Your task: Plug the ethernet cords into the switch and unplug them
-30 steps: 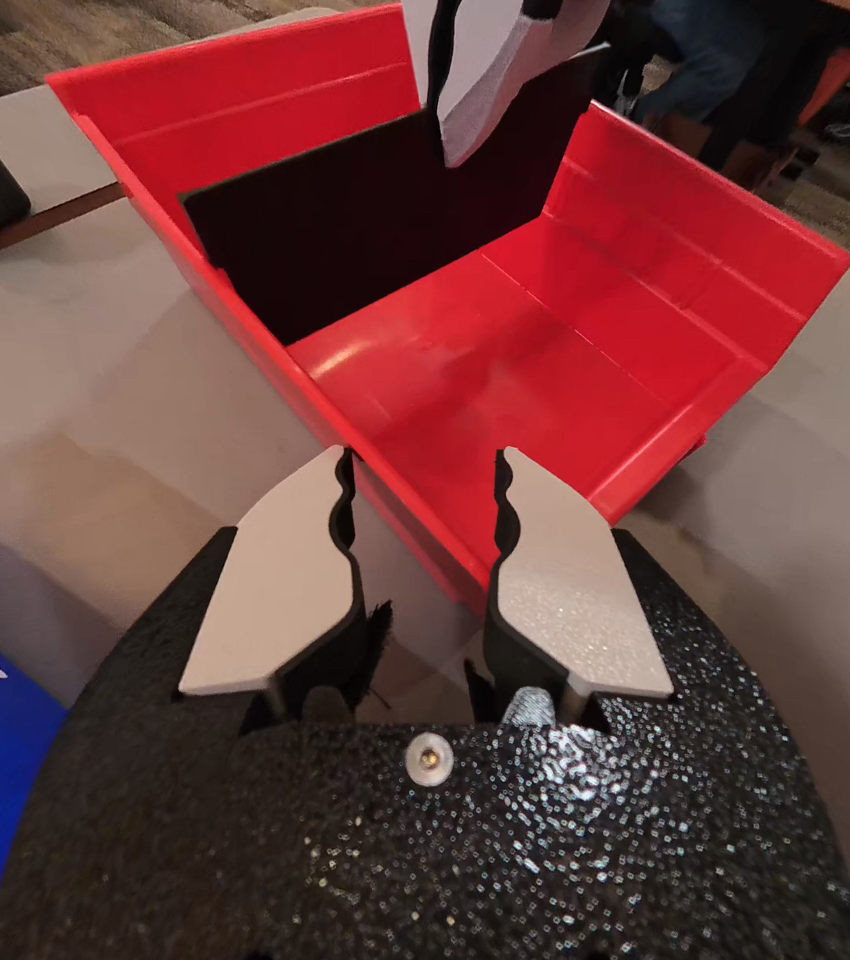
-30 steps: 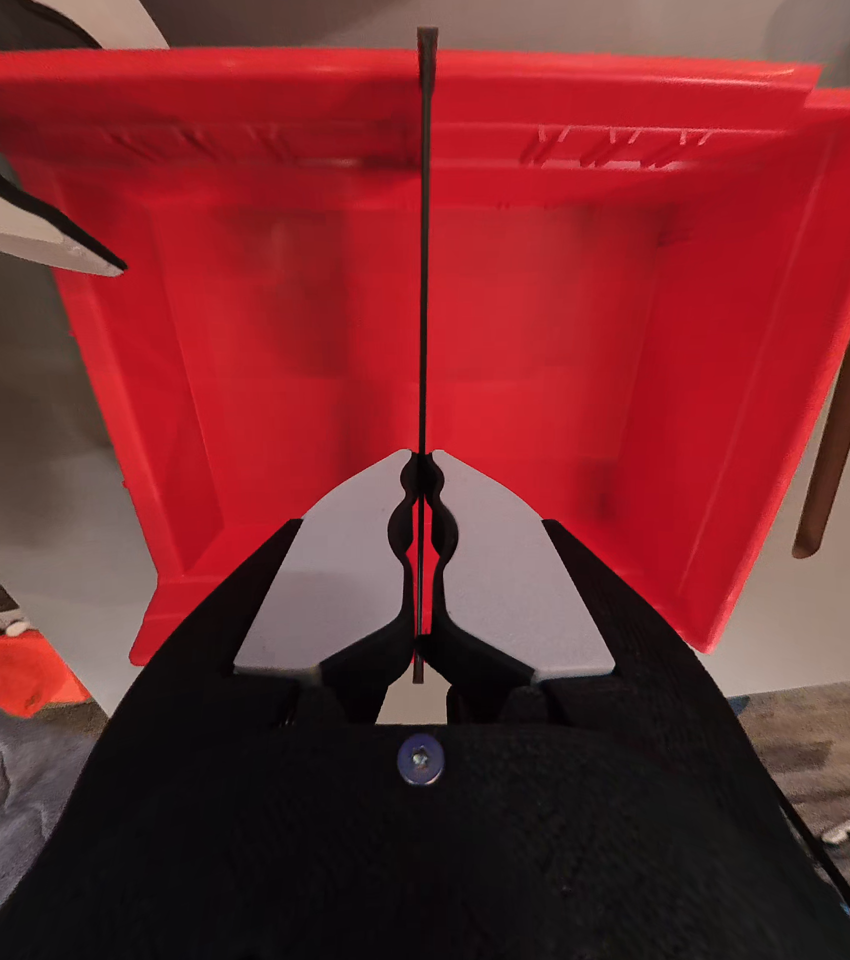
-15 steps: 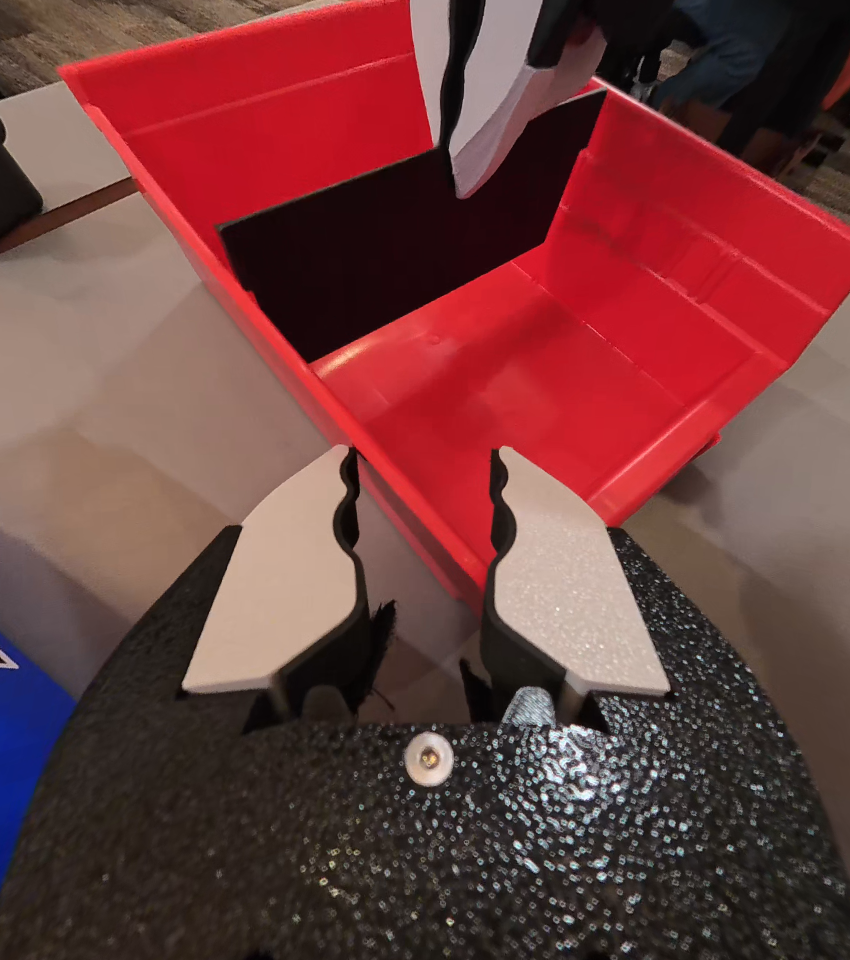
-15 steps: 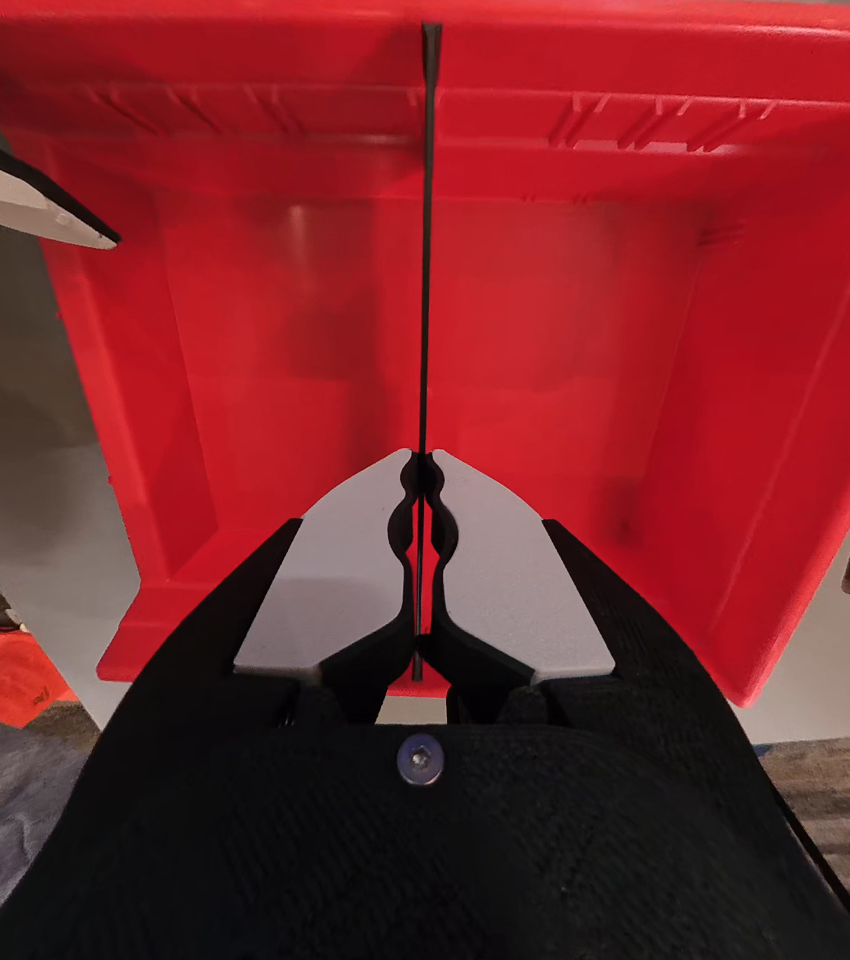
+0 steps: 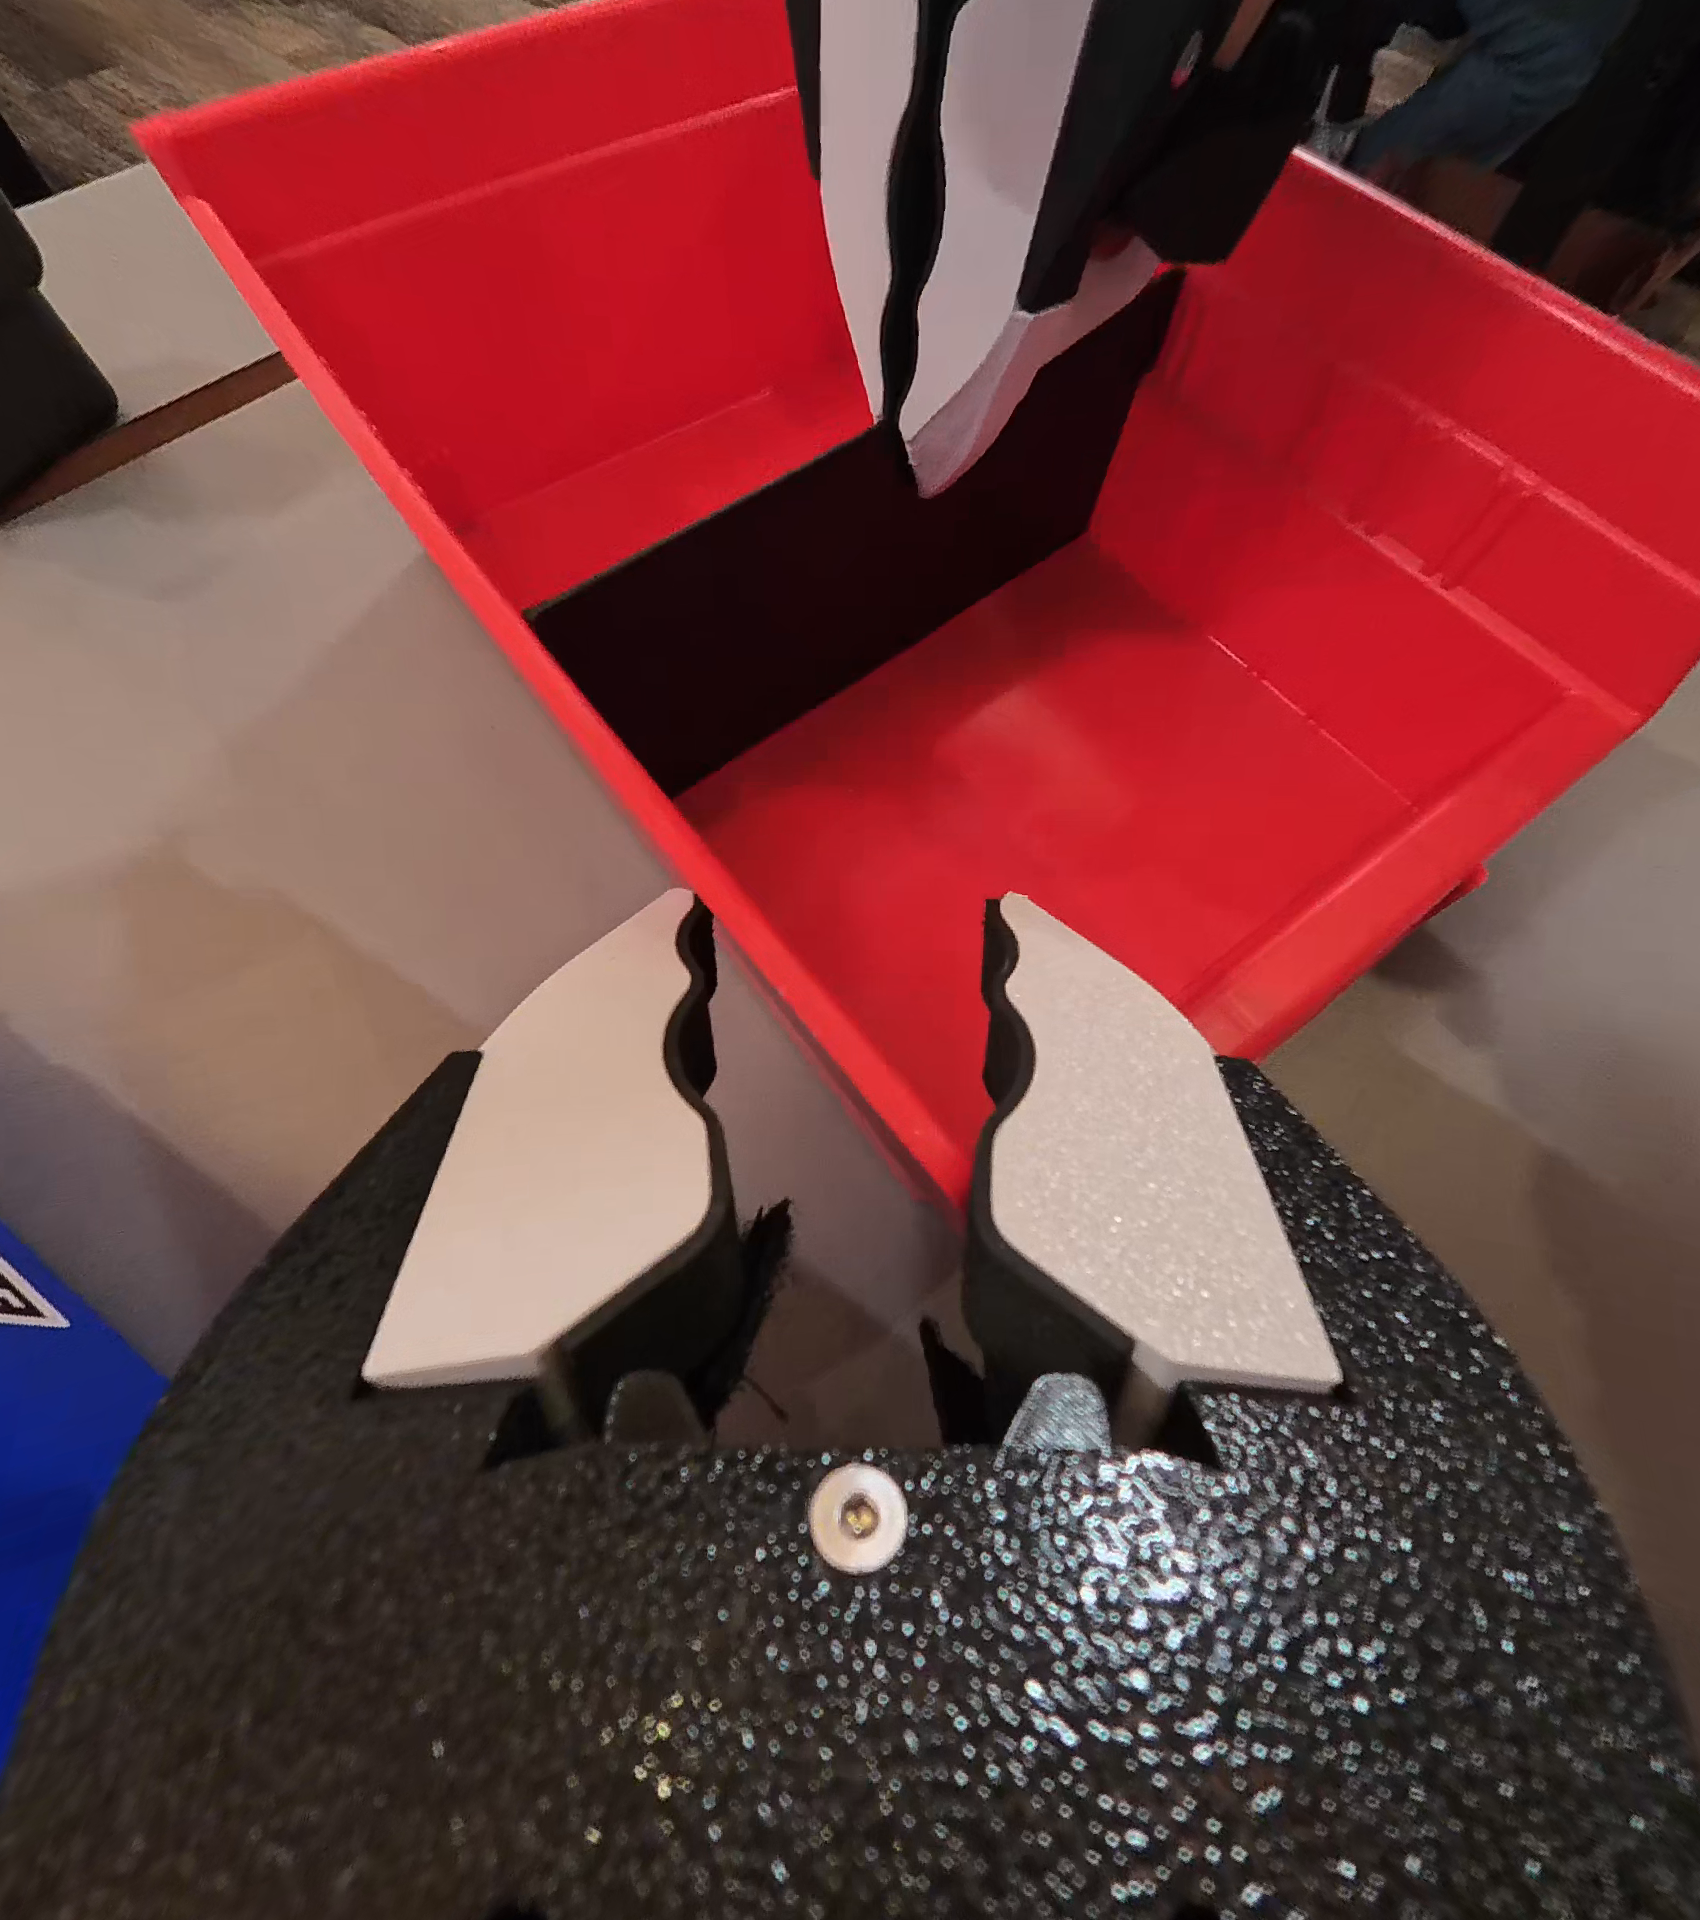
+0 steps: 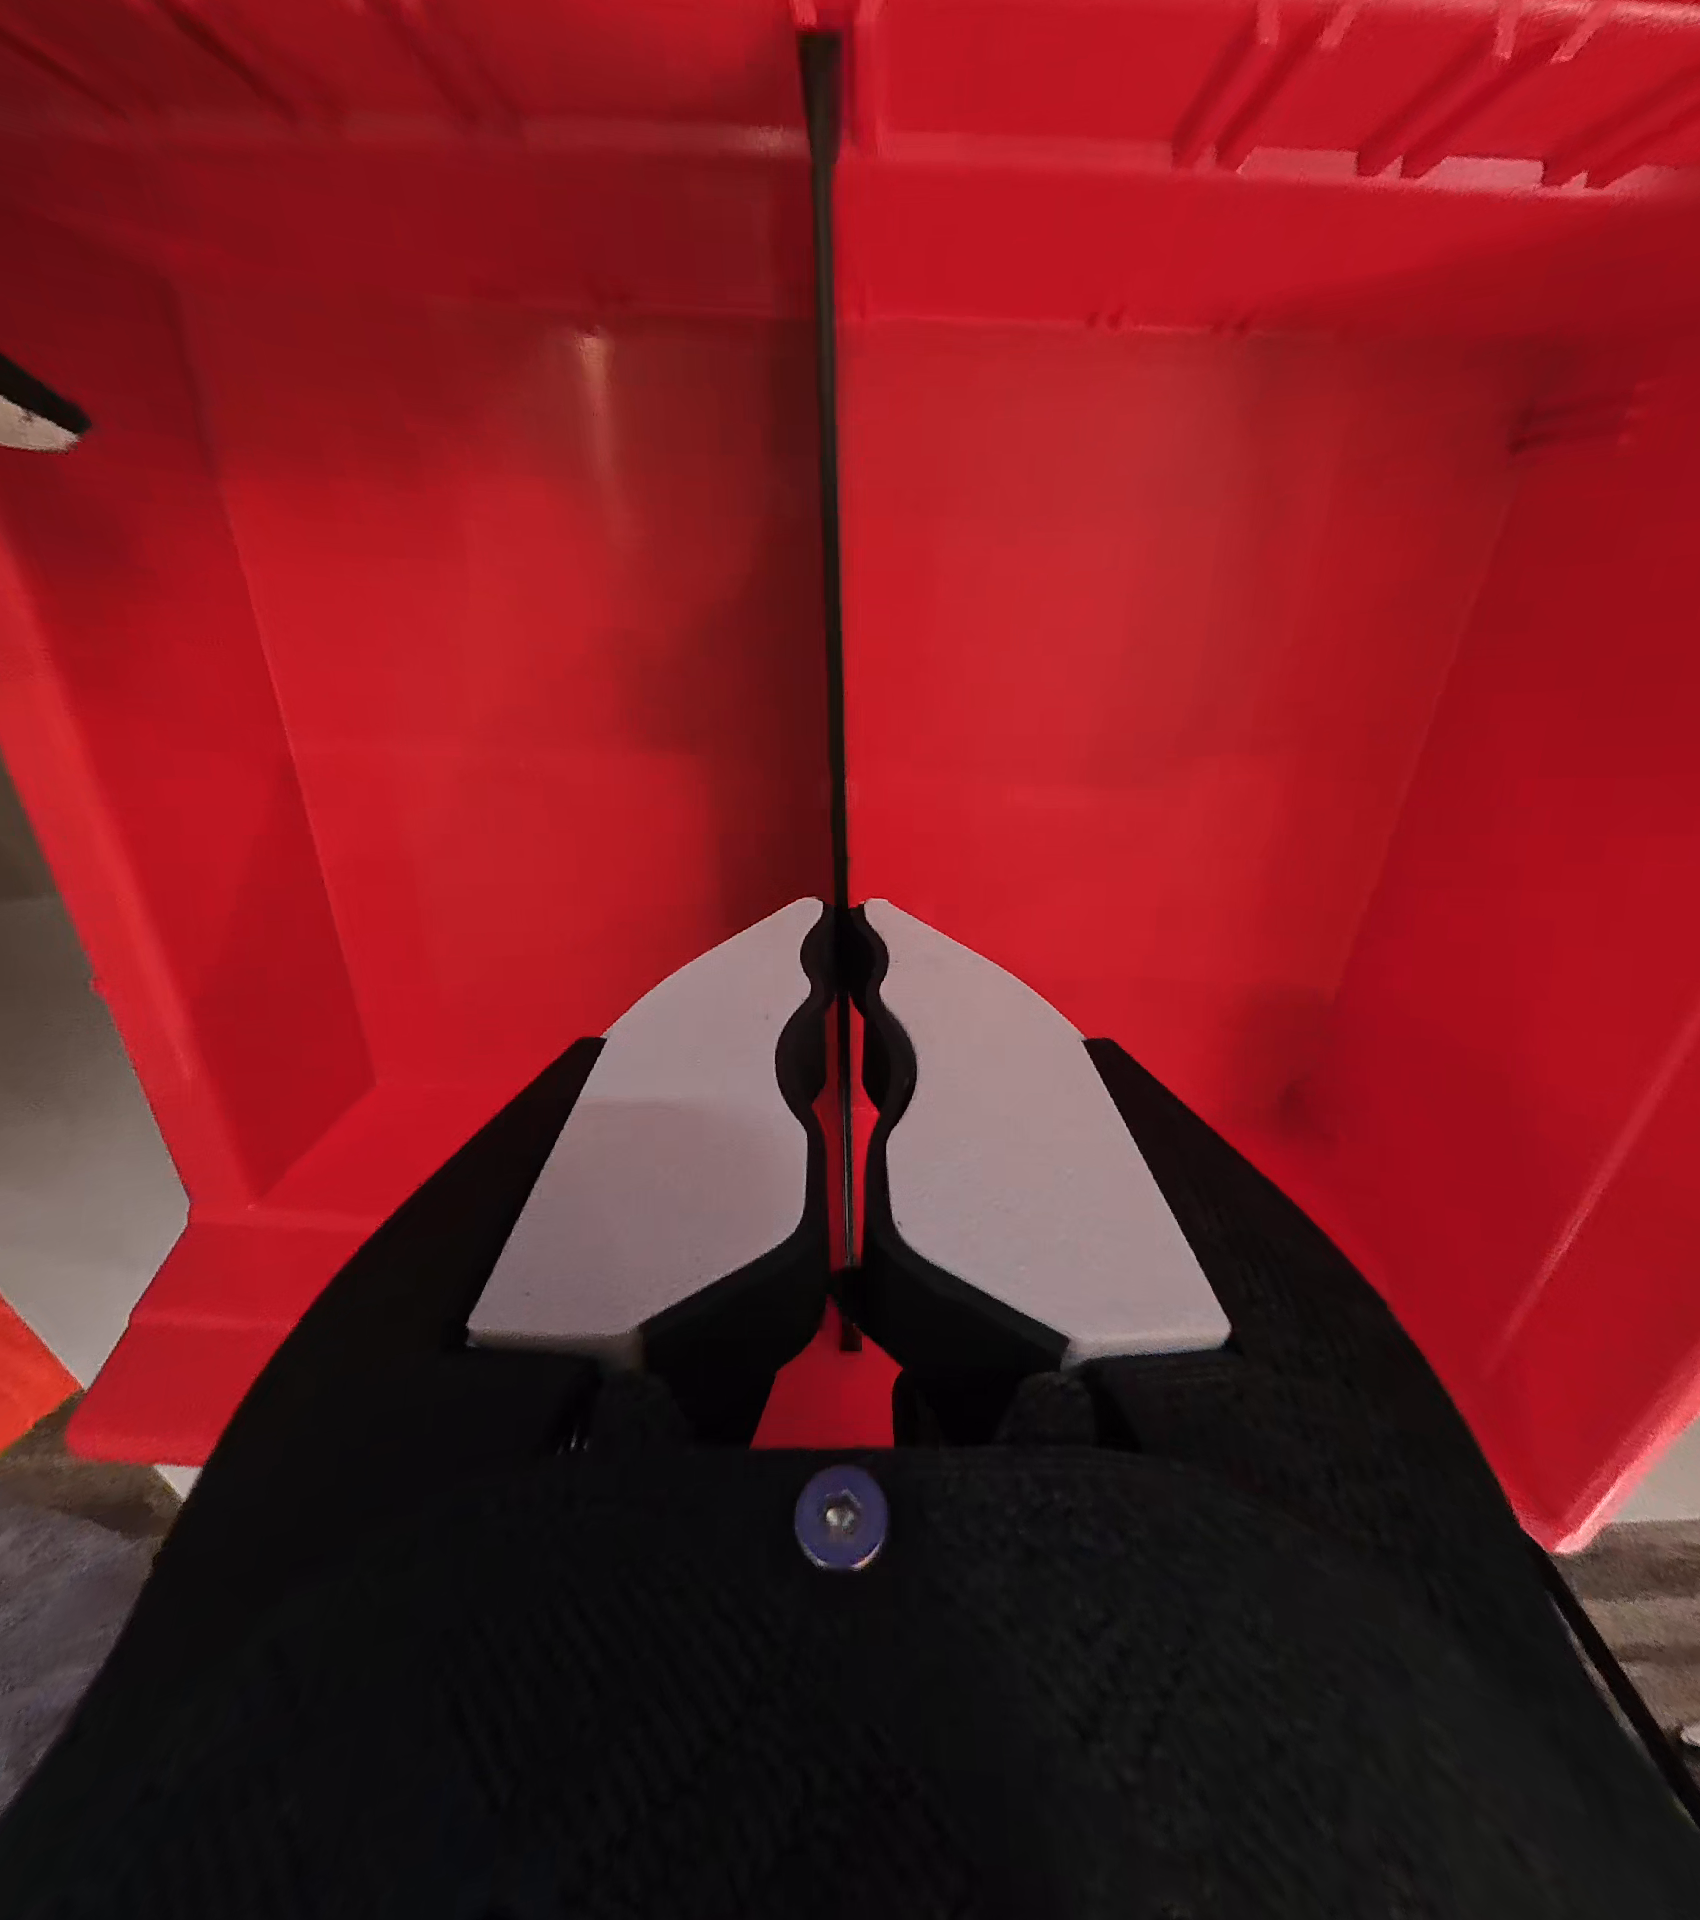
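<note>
The right tool is pinching a thin black divider panel by its top edge and has been sinking it deeper into the red bin, whose walls are now filling its view. The left tool is hovering spread over the bin's near wall at six o'clock, gripping nothing. No ethernet cords or switch are showing, possibly out of frame, so plugging appears not yet begun.
</note>
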A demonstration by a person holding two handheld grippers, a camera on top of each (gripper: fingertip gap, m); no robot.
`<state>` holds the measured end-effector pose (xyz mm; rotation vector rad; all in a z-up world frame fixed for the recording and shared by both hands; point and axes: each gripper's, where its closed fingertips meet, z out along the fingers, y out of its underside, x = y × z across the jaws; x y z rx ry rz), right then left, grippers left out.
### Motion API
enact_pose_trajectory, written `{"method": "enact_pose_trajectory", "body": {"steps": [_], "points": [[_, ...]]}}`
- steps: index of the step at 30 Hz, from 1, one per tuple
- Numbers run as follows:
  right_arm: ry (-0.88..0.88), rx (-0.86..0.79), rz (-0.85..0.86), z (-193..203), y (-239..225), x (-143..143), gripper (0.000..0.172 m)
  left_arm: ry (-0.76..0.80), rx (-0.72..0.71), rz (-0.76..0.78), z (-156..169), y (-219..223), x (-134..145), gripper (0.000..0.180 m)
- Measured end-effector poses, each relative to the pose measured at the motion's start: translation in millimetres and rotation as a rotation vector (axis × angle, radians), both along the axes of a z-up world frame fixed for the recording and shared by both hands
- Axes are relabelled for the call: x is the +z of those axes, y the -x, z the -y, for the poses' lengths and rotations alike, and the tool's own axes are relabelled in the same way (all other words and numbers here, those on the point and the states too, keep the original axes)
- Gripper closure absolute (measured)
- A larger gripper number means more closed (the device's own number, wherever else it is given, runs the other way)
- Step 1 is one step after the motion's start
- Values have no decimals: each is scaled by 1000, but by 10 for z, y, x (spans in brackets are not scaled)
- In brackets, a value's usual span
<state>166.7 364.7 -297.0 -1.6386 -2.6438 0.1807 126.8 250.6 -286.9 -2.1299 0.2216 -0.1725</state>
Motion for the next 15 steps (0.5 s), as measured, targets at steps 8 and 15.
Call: {"method": "enact_pose_trajectory", "body": {"steps": [8, 15], "points": [[24, -35, -59, 12, 26, -7, 172, -2, 2, -10, -5, 4, -8, 131], [-59, 76, -77, 69, 119, -109, 172, -2, 4, -22, -13, 8, -18, 132]]}}
